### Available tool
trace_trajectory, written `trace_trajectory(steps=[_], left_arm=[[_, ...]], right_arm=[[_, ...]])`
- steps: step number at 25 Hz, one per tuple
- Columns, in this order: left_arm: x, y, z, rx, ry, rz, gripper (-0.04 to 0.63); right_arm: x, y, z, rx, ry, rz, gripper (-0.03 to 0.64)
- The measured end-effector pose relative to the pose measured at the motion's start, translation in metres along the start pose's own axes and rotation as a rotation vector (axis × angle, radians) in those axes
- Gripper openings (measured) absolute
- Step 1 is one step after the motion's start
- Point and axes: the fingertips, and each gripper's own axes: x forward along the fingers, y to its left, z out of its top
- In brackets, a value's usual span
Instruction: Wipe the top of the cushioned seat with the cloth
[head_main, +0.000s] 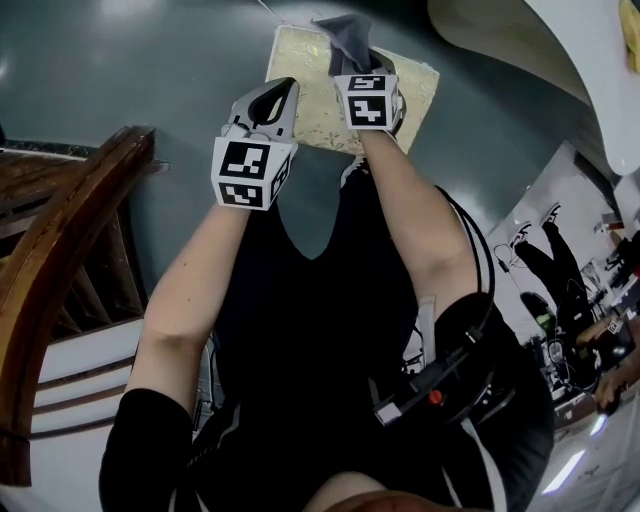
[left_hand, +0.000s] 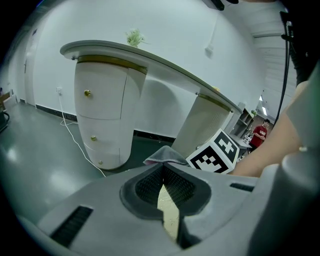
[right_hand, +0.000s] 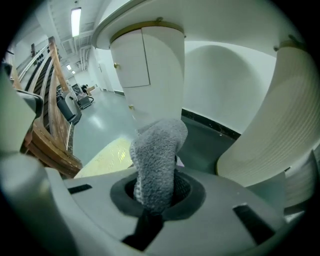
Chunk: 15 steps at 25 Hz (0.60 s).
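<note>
Left tool (left_hand: 162, 170): jaws together, empty | right tool (right_hand: 156, 192): clamped on grey cloth (right_hand: 159, 150) above cushioned seat (head_main: 415, 90)

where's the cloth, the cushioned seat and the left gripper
cloth (right_hand: 159, 155), right gripper view, on the grey bundle's middle
cushioned seat (head_main: 305, 60), head view, on its bare yellow top
left gripper (left_hand: 161, 172), left gripper view, between its fingertips
</note>
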Motion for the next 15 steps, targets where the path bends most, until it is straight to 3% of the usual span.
trace_trajectory(steps=[10,15], left_arm=[[0.03,-0.031,-0.004,0.011,0.015,0.025,0.005],[0.041,-0.046,-0.003,-0.031,0.006,0.046,0.004]], right_arm=[[-0.024,-0.072,-0.038,0.051,0.003,-0.034,0.031],[-0.037,-0.106,-0.057,0.046,-0.005,-0.047,0.031]])
